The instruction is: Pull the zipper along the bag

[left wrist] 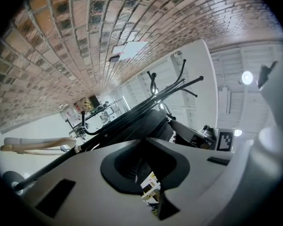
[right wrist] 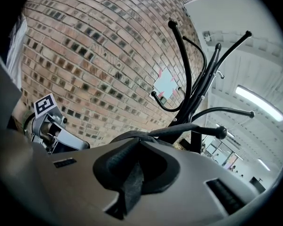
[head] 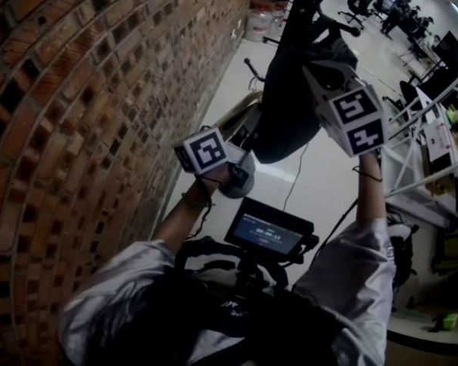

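Right gripper (right wrist: 139,147): jaws pressed together on a black strap (right wrist: 131,182) of the bag (head: 290,105).
Left gripper (left wrist: 148,149): jaws nearly together with a thin slit between; cannot tell whether anything is pinched.
Bag hangs from the coat rack (right wrist: 193,88), long axis up-and-down, lower end just beside the left gripper.
Right forearm (head: 370,197) raised steeply; left forearm (head: 185,218) lower, next to the brick wall (head: 84,128).
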Demonstrator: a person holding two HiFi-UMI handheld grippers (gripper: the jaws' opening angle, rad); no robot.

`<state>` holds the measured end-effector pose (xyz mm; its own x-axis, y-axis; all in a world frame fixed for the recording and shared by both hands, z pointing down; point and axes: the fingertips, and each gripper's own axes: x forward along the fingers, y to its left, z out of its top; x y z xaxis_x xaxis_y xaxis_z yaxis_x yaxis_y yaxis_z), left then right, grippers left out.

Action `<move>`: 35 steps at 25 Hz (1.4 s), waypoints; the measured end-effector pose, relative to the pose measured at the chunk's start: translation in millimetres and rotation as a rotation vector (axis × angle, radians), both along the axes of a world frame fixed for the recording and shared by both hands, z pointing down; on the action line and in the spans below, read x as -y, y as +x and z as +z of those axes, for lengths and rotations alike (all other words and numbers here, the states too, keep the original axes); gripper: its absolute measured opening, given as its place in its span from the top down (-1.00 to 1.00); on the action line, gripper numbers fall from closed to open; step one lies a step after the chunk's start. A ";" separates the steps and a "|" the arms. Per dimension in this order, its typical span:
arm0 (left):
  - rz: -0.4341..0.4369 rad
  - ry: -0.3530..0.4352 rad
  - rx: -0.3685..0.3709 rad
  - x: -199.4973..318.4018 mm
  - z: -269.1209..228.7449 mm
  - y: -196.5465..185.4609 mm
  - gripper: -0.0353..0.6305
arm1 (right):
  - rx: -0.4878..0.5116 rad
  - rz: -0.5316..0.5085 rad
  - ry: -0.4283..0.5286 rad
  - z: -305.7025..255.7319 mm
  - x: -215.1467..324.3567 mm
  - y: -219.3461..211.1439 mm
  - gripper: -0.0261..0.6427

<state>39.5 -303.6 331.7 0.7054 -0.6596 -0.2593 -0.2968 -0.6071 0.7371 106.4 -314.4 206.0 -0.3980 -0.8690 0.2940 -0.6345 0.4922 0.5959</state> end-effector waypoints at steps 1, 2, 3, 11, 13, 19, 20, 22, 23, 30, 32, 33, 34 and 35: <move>-0.001 0.010 0.000 -0.3 -3.2 0.9 0.82 | 0.006 -0.002 0.000 0.0 0.2 0.1 0.91; 0.006 0.025 -0.005 -0.8 -6.4 3.7 0.82 | 0.011 -0.004 0.001 -0.2 0.2 0.4 0.91; 0.016 0.038 -0.010 -1.1 -9.1 7.1 0.82 | 0.013 -0.005 0.002 -0.6 0.1 1.0 0.91; -0.030 -0.013 -0.010 1.5 -21.4 0.4 0.82 | 0.025 -0.013 0.017 -0.4 -1.4 1.6 0.91; -0.020 -0.010 -0.033 3.4 -26.4 2.5 0.82 | 0.036 -0.019 0.019 -0.8 -1.2 2.1 0.91; -0.032 0.017 0.004 5.4 -44.1 5.5 0.82 | 0.053 -0.033 0.023 -0.5 -0.4 3.6 0.91; -0.033 0.022 0.004 5.5 -47.2 5.6 0.82 | 0.055 -0.035 0.024 -0.5 -0.5 3.4 0.91; -0.031 0.020 -0.002 5.6 -53.1 7.5 0.82 | 0.055 -0.036 0.029 -0.6 -0.9 3.8 0.91; -0.030 0.018 -0.005 6.0 -55.7 8.2 0.82 | 0.055 -0.036 0.032 -0.5 -0.9 4.1 0.91; -0.022 -0.006 -0.033 10.5 -72.4 9.0 0.82 | 0.064 -0.046 0.031 0.4 0.1 3.5 0.91; -0.028 0.004 -0.027 11.9 -79.8 9.0 0.81 | 0.083 -0.059 0.022 -0.1 -0.2 3.2 0.91; -0.028 0.006 -0.029 12.4 -83.4 10.1 0.81 | 0.101 -0.069 0.012 -0.7 -0.4 3.1 0.91; -0.025 0.005 -0.038 13.0 -86.9 11.5 0.82 | 0.126 -0.083 -0.002 -1.5 -0.6 2.9 0.91; -0.021 -0.001 -0.052 13.9 -90.2 12.5 0.81 | 0.152 -0.097 -0.018 -2.4 -0.8 2.7 0.92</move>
<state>52.0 -317.5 241.5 0.6771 -0.6741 -0.2952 -0.2702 -0.6009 0.7523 109.1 -313.6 203.6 -0.5205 -0.8196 0.2396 -0.6659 0.5652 0.4869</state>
